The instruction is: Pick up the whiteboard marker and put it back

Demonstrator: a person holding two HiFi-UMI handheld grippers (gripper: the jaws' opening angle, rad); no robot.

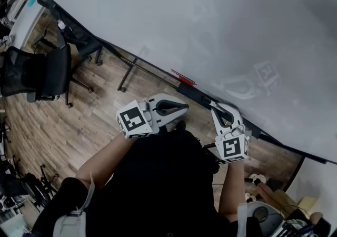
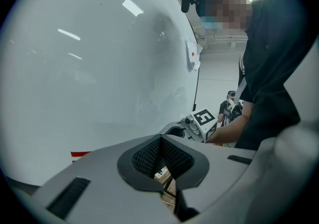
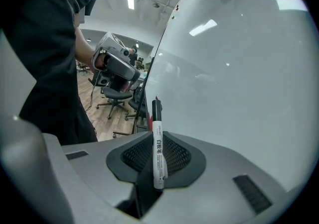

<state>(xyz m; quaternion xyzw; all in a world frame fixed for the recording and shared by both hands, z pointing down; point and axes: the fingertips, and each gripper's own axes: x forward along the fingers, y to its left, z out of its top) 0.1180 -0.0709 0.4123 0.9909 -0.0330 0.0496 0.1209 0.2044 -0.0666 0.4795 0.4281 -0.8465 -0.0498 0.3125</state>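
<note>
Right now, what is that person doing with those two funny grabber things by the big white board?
A person is standing right at the whiteboard with a grabber in each hand. The right gripper is shut on a whiteboard marker, which sticks up from between its jaws, close to the board. The left gripper is shut with nothing in it and is held beside the other one. So the marker is picked up but not yet put back.
</note>
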